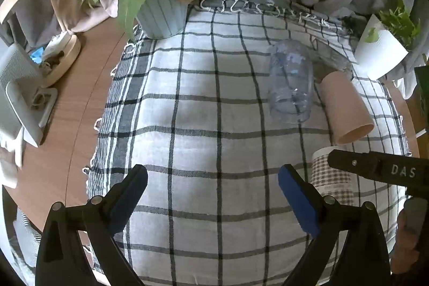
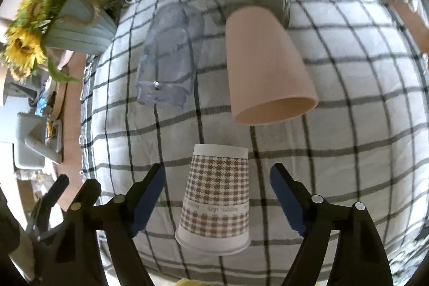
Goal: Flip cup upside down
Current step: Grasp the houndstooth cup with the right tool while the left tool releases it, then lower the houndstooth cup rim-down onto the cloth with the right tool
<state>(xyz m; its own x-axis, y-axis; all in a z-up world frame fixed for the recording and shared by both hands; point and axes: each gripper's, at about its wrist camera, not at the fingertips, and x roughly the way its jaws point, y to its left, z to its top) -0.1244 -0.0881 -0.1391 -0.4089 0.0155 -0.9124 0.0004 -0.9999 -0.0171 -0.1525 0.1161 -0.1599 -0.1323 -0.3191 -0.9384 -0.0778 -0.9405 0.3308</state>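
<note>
A brown-checked paper cup [image 2: 215, 201] stands upside down on the plaid cloth [image 2: 348, 152], between the open fingers of my right gripper [image 2: 217, 195], which do not touch it. It also shows in the left wrist view [image 1: 331, 176], partly behind the right gripper's black finger. A pink cup [image 2: 265, 66] and a clear plastic cup [image 2: 169, 55] stand upside down farther back; both show in the left wrist view, the pink cup [image 1: 344, 106] and the clear cup [image 1: 291, 85]. My left gripper [image 1: 211, 195] is open and empty over the cloth.
A blue pot of sunflowers [image 1: 163, 10] stands at the cloth's far left corner. A white plant pot [image 1: 380, 50] stands at the far right. A grey device [image 1: 18, 95] and a round wooden tray [image 1: 64, 58] sit on the wooden table at the left.
</note>
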